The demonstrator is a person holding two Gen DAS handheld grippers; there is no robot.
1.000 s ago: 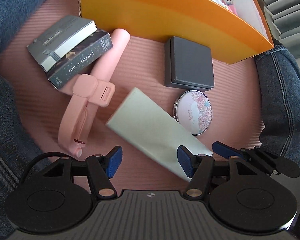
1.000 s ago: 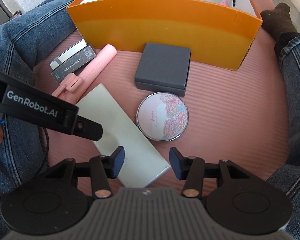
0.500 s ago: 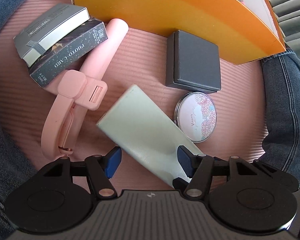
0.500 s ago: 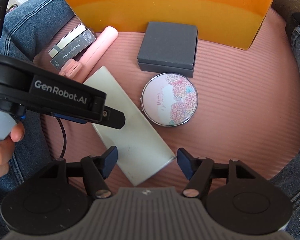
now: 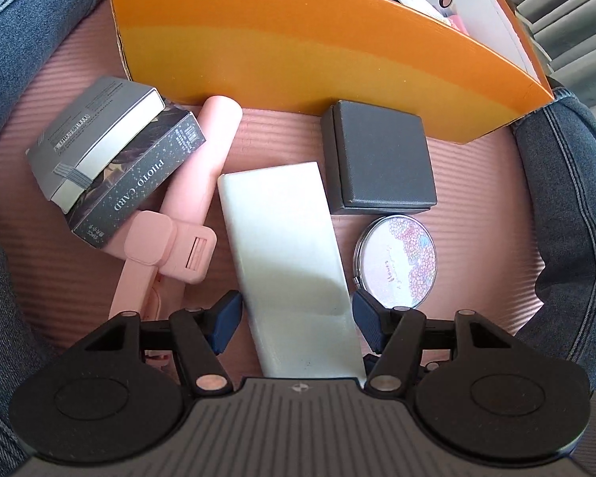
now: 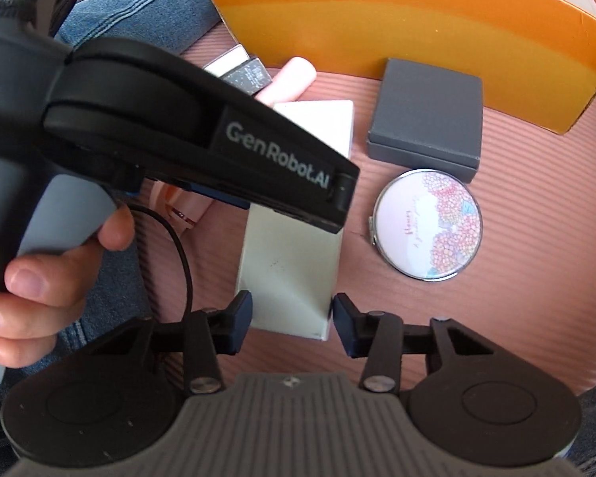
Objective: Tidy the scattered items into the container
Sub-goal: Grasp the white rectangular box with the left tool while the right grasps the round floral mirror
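A pale green flat box [image 5: 286, 250] lies on the pink mat, its length pointing toward the orange container [image 5: 298, 55]. My left gripper [image 5: 296, 324] is open with its jaws on either side of the box's near end, not clamped. My right gripper [image 6: 292, 320] is open too, its jaws flanking the same box's near end [image 6: 294, 274]. In the right wrist view the left gripper's body [image 6: 202, 139] crosses over the box. A dark grey square box [image 5: 379, 159], a round floral mirror [image 5: 397, 264], a pink folding stick [image 5: 186, 214] and two stacked card boxes [image 5: 111, 151] lie around.
The orange container [image 6: 417, 28] stands at the far edge of the mat and holds white items. Jeans-clad legs [image 5: 568, 214] border the mat on both sides. A hand [image 6: 39, 278] holds the left gripper's handle at the left of the right wrist view.
The pale green box has turned from a diagonal to point at the container. Both grippers have moved in so their open jaws straddle its near end.
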